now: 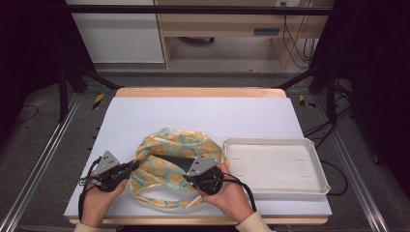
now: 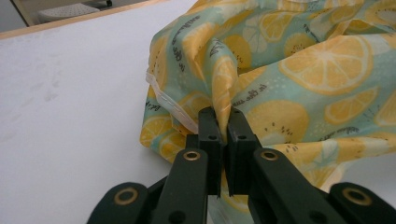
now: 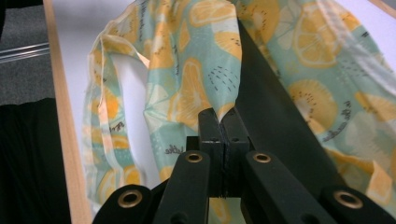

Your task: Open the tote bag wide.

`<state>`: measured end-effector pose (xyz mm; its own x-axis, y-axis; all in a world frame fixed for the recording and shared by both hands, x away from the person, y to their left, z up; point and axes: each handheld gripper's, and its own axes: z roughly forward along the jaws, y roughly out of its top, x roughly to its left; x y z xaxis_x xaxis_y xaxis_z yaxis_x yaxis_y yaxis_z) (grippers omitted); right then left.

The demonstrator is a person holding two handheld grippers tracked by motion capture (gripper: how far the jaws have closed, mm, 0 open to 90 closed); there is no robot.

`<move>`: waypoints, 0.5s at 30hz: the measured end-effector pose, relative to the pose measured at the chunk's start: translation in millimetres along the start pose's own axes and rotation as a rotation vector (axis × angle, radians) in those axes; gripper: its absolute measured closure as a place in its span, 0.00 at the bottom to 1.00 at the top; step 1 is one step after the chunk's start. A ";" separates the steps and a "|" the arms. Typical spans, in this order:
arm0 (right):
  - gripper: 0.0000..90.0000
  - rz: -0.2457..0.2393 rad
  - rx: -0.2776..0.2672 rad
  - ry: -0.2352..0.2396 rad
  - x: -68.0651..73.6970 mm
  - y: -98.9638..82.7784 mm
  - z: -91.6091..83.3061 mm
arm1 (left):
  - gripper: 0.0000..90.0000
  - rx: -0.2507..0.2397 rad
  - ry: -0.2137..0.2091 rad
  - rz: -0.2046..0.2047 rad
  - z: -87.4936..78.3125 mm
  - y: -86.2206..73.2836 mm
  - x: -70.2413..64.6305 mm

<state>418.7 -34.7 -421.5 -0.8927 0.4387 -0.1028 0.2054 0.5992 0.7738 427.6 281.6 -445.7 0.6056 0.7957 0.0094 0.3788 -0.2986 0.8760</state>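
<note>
lemon-print fabric bag [image 1: 171, 162], mint green with yellow citrus slices and pale handle loops, lies crumpled on the white desk [image 1: 203, 116] just left of the empty white rectangular plastic tray [image 1: 275, 166], near the desk's front edge and touching or almost touching the tray's left rim. the left tool [image 1: 133, 166] comes at the bag from the side away from the tray, its black jaws pointing toward the tray; in the left gripper view its jaws are pressed together on a raised fold of the cloth [image 2: 223, 100] at the bag's edge, beside a pale hem seam. the right tool [image 1: 186, 166] sits over the bag's middle, between the left tool and the tray, held by the person's right hand [image 1: 227, 191] at the desk's front edge; in the right gripper view its jaws are clamped tight on a pinch of the printed cloth [image 3: 219, 112], with a dark strip of the bag's inside running up and away just to the right of the jaws. one of the bag's handle loops [image 3: 100, 107] lies flat on the desk toward the wooden front edge. the left hand [image 1: 99, 195] grips its tool well apart from the tray, at the bag's far-from-tray end. the tray stands on the desk with nothing in it.
</note>
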 end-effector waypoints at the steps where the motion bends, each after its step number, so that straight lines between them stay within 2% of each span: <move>1: 1.00 0.000 0.000 -0.001 1.9 -1.2 -0.1 | 0.96 0.000 0.000 0.000 0.0 0.0 0.0; 5: 1.00 -0.001 0.004 -0.005 7.4 -6.3 0.6 | 0.96 0.001 -0.001 -0.002 0.7 -0.9 0.2; 15: 1.00 0.004 -0.014 -0.029 11.0 -16.5 5.0 | 0.96 -0.002 0.004 -0.001 1.6 -0.3 1.2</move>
<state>407.4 -36.4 -438.6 -0.8800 0.4603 -0.1174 0.2032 0.5881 0.7828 429.2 281.8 -446.7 0.6022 0.7983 0.0107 0.3782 -0.2970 0.8768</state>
